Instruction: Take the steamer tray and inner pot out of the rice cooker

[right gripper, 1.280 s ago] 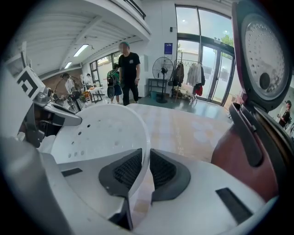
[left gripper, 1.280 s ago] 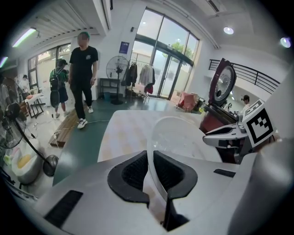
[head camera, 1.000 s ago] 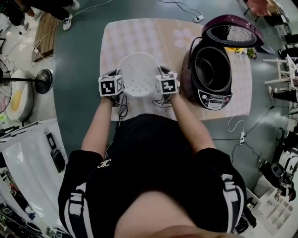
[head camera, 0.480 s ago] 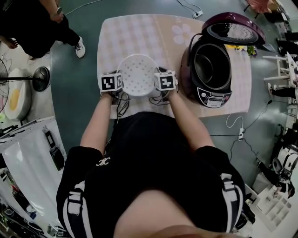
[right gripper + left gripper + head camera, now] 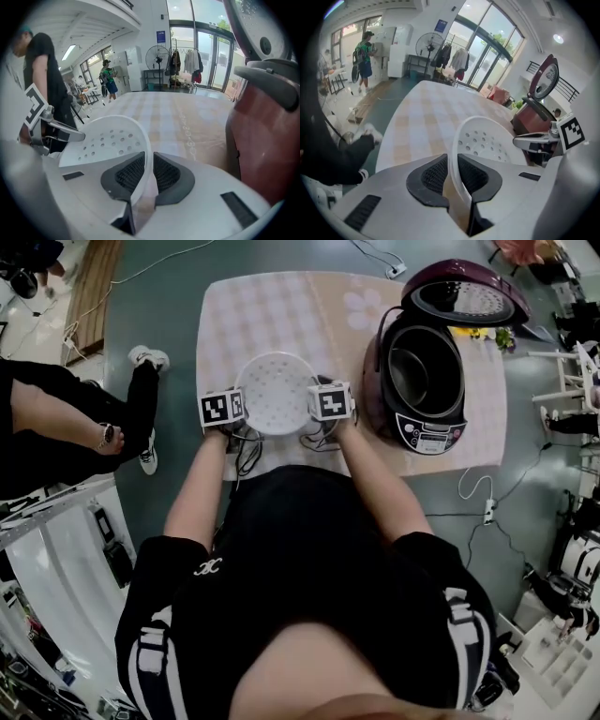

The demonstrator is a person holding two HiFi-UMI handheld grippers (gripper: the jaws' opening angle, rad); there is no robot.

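Counter (image 5: 281, 306) with checked cover, near edge hidden under the wearer's arms and torso. Bystander (image 5: 66, 423) at left, cut off by the frame, only legs and an arm show.

Rice cooker (image 5: 427, 432) stands on the counter's right side, lid (image 5: 464, 296) swung up and open. In the right gripper view only its dark red wall (image 5: 267, 140) shows, cut by the edge. Inner pot (image 5: 427, 367) sits inside the cooker; only rim and inside visible, outer wall hidden.

Steamer tray (image 5: 274, 390) is out of the cooker, left of it, over the counter's middle, perforated floor facing up. Can't tell if its base touches the counter, underside hidden.

Left tool (image 5: 234, 407) nearly closed, pads pinching the tray's left rim (image 5: 454, 154). Right tool (image 5: 319, 401) likewise clamped on the right rim (image 5: 143, 154). In the head view both tools' jaws are covered by their marker cubes (image 5: 222, 409); grip is readable only in the gripper views.
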